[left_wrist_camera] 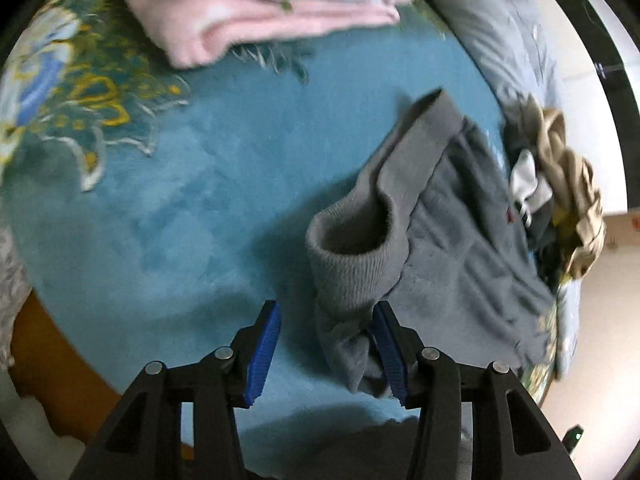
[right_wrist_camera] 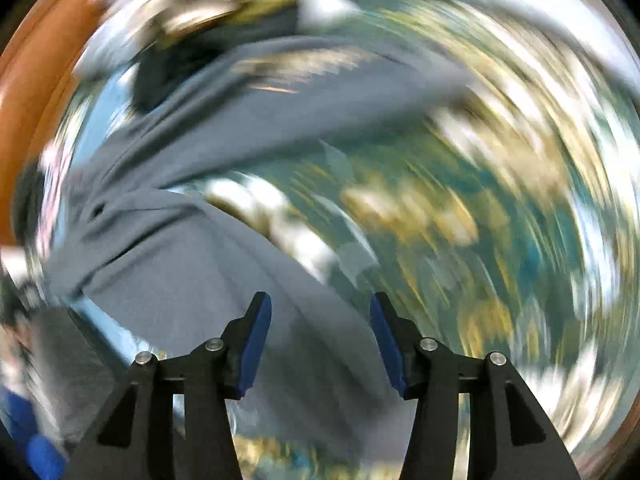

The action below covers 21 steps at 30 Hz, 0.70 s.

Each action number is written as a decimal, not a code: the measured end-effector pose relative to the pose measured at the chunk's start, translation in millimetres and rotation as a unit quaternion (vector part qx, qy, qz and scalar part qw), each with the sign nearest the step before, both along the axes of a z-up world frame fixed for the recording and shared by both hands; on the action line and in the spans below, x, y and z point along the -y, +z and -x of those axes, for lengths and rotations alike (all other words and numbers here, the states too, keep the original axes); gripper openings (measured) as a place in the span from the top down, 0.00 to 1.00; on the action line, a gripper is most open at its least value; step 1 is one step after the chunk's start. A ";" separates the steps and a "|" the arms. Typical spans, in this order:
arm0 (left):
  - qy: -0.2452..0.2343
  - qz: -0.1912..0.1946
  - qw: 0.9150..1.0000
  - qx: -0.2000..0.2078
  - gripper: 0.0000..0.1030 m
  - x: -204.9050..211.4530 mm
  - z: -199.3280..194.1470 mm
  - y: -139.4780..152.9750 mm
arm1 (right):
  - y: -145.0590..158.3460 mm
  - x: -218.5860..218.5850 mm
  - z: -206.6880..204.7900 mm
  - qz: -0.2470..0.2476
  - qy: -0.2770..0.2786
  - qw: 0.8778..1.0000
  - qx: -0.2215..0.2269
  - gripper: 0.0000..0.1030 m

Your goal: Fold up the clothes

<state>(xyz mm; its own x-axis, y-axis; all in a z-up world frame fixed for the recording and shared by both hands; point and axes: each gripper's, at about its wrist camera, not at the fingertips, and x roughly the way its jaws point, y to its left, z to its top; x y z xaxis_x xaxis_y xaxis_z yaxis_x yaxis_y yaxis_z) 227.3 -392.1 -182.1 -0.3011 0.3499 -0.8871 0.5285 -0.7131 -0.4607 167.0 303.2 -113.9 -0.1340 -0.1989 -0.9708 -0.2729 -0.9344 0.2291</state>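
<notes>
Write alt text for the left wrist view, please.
An open black claw with blue pads reaches over a rumpled grey sweatshirt; its ribbed cuff lies between the fingers on a teal blanket. Folded pink clothes sit beyond.

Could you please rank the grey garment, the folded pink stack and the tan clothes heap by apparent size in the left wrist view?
1. Grey garment, though it lies nearest the camera.
2. Folded pink stack, partly cut off at the top.
3. Tan clothes heap, smallest, near the fisheye edge.
</notes>
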 end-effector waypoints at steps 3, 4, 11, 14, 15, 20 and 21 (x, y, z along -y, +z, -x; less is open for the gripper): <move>-0.011 -0.023 1.000 -0.010 0.50 -5.8 7.0 -12.8 | -7.8 -30.0 -77.6 0.049 -0.119 0.991 0.028 0.43; -0.011 -0.027 0.999 -0.013 0.50 -7.0 8.7 -16.1 | -14.1 -33.9 -102.5 0.070 -0.153 0.985 0.034 0.38; 0.005 -0.048 0.998 -0.046 0.52 -7.6 5.8 -16.6 | -53.5 -13.1 -152.4 0.165 -0.260 0.951 0.004 0.36; 0.017 -0.051 0.997 -0.057 0.60 -3.6 1.3 -17.2 | -65.7 -7.4 -141.7 0.181 -0.292 0.939 -0.015 0.36; 0.024 -0.052 0.997 -0.059 0.65 -2.4 -1.3 -18.0 | -67.0 -6.8 -136.9 0.177 -0.300 0.937 -0.015 0.40; 0.040 -0.033 0.996 -0.068 0.80 -4.5 7.6 -13.0 | -47.7 -12.1 -110.4 0.127 -0.325 0.937 -0.019 0.89; 0.041 -0.024 0.996 -0.070 0.81 -4.2 9.1 -8.3 | -39.6 -15.2 -103.9 0.114 -0.327 0.938 -0.025 0.90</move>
<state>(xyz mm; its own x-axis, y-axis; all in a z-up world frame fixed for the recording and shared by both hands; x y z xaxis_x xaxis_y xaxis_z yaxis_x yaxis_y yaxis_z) 218.2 -387.9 -190.3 -0.4503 0.3604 -0.8169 0.5118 -0.6455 -0.5669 270.9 318.4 -153.5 -0.3441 -0.2593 -0.9024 -0.7539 -0.4966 0.4302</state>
